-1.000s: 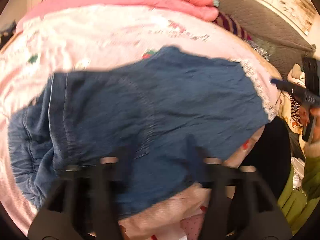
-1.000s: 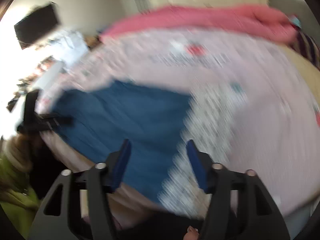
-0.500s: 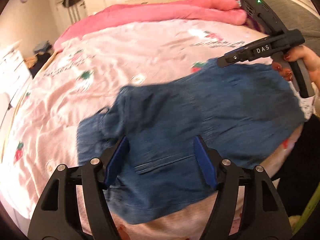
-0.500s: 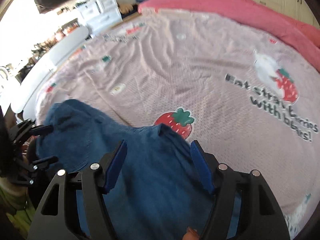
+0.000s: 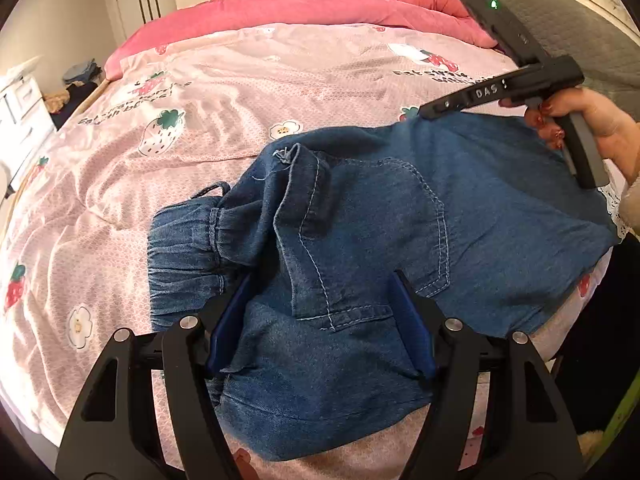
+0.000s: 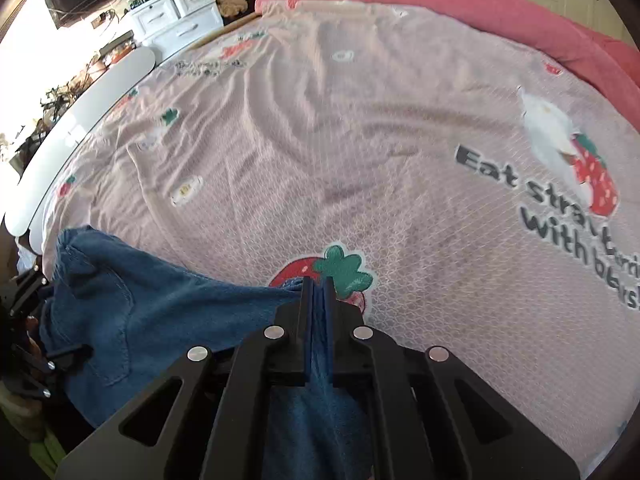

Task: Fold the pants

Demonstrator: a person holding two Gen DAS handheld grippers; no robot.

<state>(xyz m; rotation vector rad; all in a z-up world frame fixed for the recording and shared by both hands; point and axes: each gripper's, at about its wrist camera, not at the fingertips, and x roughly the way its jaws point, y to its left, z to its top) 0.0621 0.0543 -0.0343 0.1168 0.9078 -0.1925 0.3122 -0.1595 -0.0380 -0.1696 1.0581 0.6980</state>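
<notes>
Left wrist view: we recorded denim pants (image 5: 360, 240) lying crumpled on the pink strawberry bedspread (image 5: 200, 120) near its edge. Our left gripper (image 5: 320, 320) stood with fingers spread over the seat. Our right gripper (image 6: 318, 292) was clamped on a denim edge.

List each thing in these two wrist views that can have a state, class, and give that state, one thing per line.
Blue denim pants: spread on the bed, waistband end bunched, not yet folded.
Right gripper: shut on the pants' fabric.
Left gripper: open, fingers either side of the denim.
Pink strawberry-print bedsheet: wrinkled.
Pink quilt: heaped along the far edge of the bed.
</notes>
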